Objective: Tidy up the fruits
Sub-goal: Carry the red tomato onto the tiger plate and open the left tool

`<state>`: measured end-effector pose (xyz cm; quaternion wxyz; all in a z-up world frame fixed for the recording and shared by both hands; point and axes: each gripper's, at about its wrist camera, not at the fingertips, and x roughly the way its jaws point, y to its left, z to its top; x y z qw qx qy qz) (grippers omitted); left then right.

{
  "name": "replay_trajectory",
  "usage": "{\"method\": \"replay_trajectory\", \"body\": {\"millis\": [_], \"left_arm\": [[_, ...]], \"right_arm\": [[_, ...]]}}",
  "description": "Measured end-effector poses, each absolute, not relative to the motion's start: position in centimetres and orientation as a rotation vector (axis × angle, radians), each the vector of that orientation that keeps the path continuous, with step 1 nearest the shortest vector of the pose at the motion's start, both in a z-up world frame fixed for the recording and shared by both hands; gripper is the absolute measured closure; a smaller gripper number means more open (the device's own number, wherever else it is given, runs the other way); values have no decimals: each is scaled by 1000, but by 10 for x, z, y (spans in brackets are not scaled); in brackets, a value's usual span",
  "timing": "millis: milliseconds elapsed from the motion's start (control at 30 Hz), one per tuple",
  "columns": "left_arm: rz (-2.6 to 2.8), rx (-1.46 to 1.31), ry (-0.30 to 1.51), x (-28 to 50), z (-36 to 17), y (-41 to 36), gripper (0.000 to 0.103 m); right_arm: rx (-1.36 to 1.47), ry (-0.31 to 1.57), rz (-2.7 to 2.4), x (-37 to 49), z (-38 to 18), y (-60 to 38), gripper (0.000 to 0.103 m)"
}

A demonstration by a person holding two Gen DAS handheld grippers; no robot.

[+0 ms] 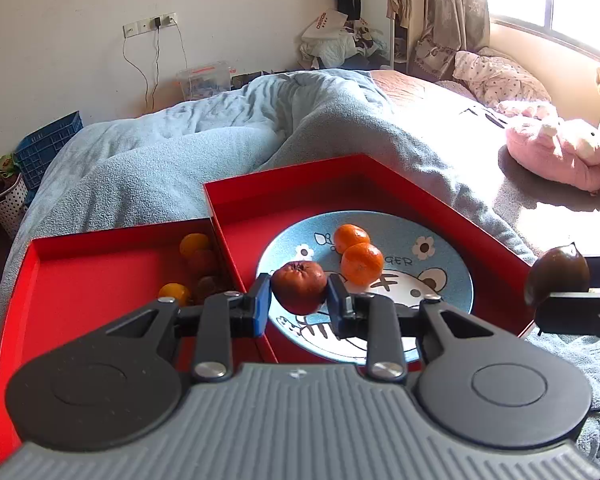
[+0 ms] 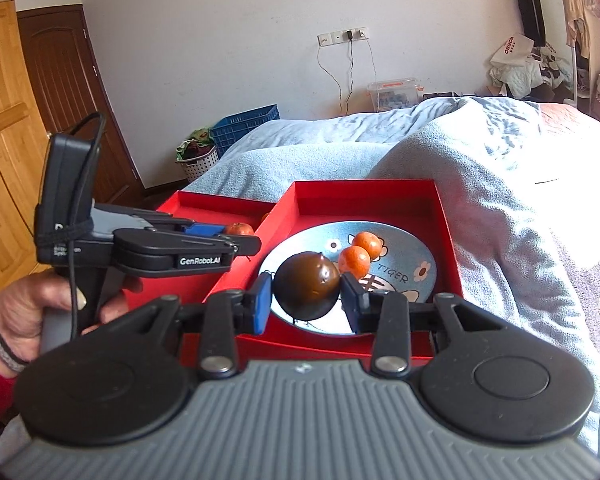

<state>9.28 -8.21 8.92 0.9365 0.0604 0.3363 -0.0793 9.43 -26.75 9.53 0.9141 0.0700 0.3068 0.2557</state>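
- The left gripper (image 1: pixel 299 300) has its jaws closed against a wrinkled reddish-brown fruit (image 1: pixel 299 293), held at the centre of the left wrist view over the near edge of the plate (image 1: pixel 440 296).
- The right gripper (image 2: pixel 306 300) has its jaws pressed on a dark glossy fruit (image 2: pixel 306 290) with a small pointed tip, at the centre of the right wrist view above the plate.
- Two oranges (image 1: pixel 356 252) sit touching on the plate, inside the right red box (image 1: pixel 284 184).
- The left red box (image 1: pixel 100 272) holds several small fruits (image 1: pixel 196 264) in shadow, hard to tell apart; the right wrist view shows only a sliver of them.
- Only the right wrist view shows the person's left hand (image 2: pixel 20 316), partly cut off.
- Both boxes rest on the bed (image 1: pixel 180 152).
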Motion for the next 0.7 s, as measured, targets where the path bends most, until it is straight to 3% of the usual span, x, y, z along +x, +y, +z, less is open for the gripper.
{"method": "replay_trajectory", "body": {"millis": [700], "left_arm": [[-181, 147, 751, 127, 57, -128, 69]], "right_arm": [[171, 660, 505, 97, 79, -285, 63]]}}
